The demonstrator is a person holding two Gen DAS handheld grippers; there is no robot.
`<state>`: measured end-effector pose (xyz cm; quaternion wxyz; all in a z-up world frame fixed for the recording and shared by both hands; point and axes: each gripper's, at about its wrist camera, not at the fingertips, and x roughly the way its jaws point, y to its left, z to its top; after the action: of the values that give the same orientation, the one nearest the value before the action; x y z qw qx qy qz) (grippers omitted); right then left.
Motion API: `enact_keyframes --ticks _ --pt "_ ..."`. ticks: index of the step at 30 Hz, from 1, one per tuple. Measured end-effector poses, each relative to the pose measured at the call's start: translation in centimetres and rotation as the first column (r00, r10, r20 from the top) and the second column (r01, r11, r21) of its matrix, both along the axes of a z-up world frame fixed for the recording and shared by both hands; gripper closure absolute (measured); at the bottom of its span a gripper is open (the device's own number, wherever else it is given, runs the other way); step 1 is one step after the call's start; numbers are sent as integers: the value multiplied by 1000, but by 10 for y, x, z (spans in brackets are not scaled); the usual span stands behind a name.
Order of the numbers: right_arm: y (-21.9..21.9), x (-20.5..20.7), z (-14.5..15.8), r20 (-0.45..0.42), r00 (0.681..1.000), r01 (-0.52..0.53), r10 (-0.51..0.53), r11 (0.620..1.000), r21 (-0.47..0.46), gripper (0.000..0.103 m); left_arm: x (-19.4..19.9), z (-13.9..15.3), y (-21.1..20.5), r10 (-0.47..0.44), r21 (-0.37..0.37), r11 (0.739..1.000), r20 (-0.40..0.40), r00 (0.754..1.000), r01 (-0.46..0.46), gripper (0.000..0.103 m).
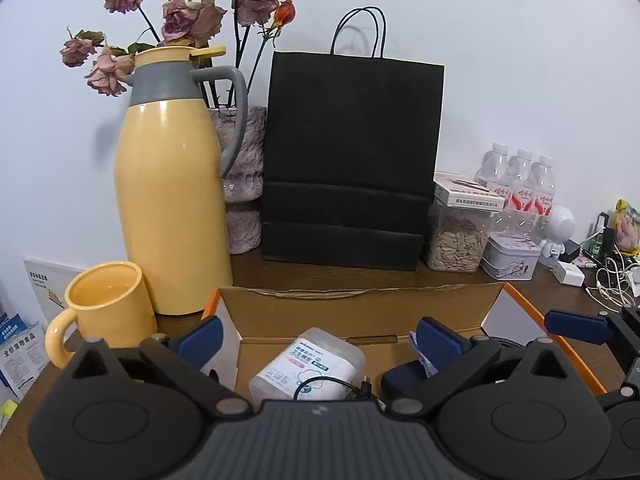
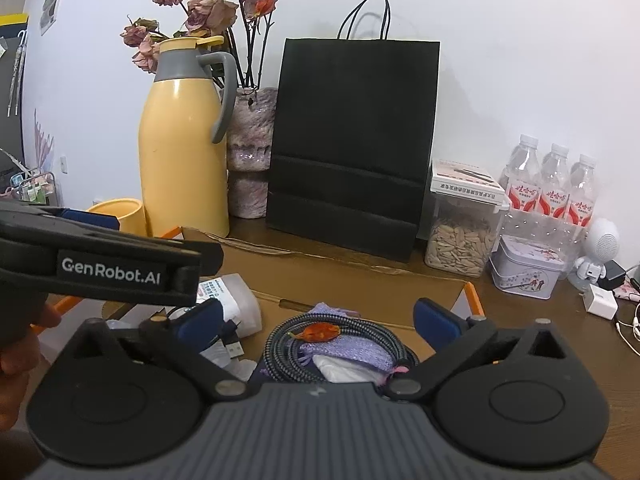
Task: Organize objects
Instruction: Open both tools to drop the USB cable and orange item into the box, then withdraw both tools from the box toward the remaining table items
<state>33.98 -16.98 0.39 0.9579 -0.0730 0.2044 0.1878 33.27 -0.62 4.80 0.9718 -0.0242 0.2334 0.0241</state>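
Observation:
An open cardboard box (image 1: pixel 360 308) with orange edges sits on the brown table. In it lie a clear plastic cotton-swab tub (image 1: pixel 308 364), a thin black cable (image 1: pixel 332 384) and a dark blue case (image 1: pixel 400 376). My left gripper (image 1: pixel 318 336) is open and empty above the tub. In the right wrist view the box (image 2: pixel 360 280) holds a coiled braided cable (image 2: pixel 340 344), a purple knitted pouch (image 2: pixel 348 350) with a dried orange petal (image 2: pixel 320 332), and the tub (image 2: pixel 236 300). My right gripper (image 2: pixel 318 320) is open and empty over the coil. The left gripper's body (image 2: pixel 108 256) crosses at left.
Behind the box stand a yellow thermos (image 1: pixel 172 200), a yellow mug (image 1: pixel 108 308), a vase of dried roses (image 1: pixel 244 176), a black paper bag (image 1: pixel 348 160), a seed jar (image 1: pixel 456 240), a tin (image 1: pixel 512 256), water bottles (image 1: pixel 520 180), chargers and cables (image 1: pixel 608 280).

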Motion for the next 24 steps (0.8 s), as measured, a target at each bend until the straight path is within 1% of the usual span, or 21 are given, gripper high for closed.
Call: enact_keyframes --ticks 6,10,19,22,24 --pt "-1 -1 -1 1 1000 2 -2 1000 -3 0 -3 1 0 0 -8 1000 4 1000 0 0" --pt "-5 -5 0 11 1000 7 -7 1000 2 0 -10 4 1 2 -23 1000 22 1000 -2 0" --pt "-25 -35 3 39 999 30 -31 999 19 0 -42 13 -4 -14 -48 999 78 997 18 0" --pt "-33 -48 5 51 998 37 -39 999 23 0 -56 10 -7 -18 -39 999 92 996 22 0" --pt "-37 -59 4 66 997 44 -46 999 27 0 -65 6 -8 -12 -46 999 97 995 17 0"
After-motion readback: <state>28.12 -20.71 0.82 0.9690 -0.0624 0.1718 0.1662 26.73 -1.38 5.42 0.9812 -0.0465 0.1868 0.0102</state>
